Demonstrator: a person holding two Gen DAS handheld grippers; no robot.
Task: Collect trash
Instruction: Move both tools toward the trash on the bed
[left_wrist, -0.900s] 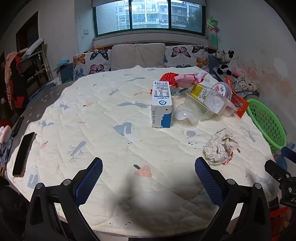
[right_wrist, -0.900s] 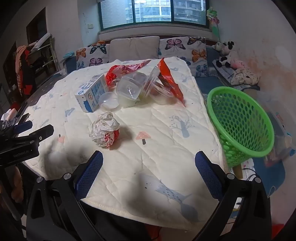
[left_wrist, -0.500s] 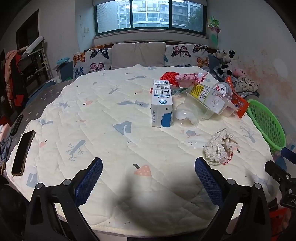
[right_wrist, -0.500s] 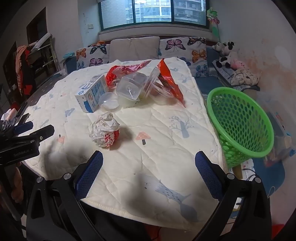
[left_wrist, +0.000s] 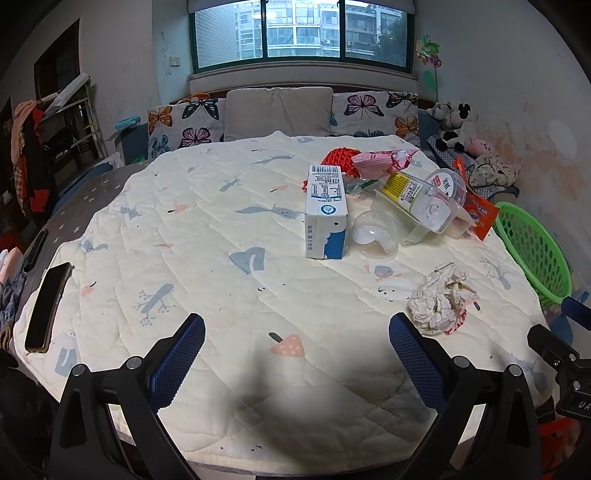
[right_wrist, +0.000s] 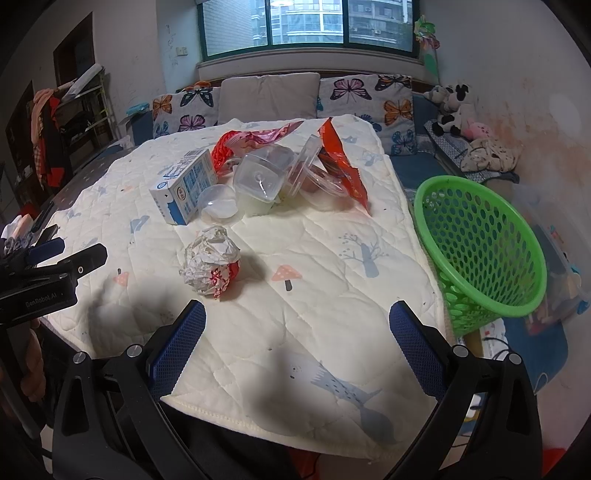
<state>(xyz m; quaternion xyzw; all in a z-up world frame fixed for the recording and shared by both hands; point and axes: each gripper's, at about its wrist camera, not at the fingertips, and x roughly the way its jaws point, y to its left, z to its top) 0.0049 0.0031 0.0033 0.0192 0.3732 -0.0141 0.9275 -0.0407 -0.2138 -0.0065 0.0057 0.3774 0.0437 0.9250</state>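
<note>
Practically no change from the earlier frames: left gripper (left_wrist: 295, 339) and right gripper (right_wrist: 297, 328) hover, jaws wide open, empty. Crumpled paper (right_wrist: 211, 266) sits mid-frame on the surface (right_wrist: 314, 258); green basket (right_wrist: 476, 243) right. Collection not begun.

Quilted table (left_wrist: 207, 258) carries carton (left_wrist: 326, 218), crumpled paper (left_wrist: 441, 301), phone (left_wrist: 48, 306).

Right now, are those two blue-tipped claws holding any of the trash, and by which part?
Nothing is held. The left gripper and right gripper are both open above the quilt, empty.
</note>
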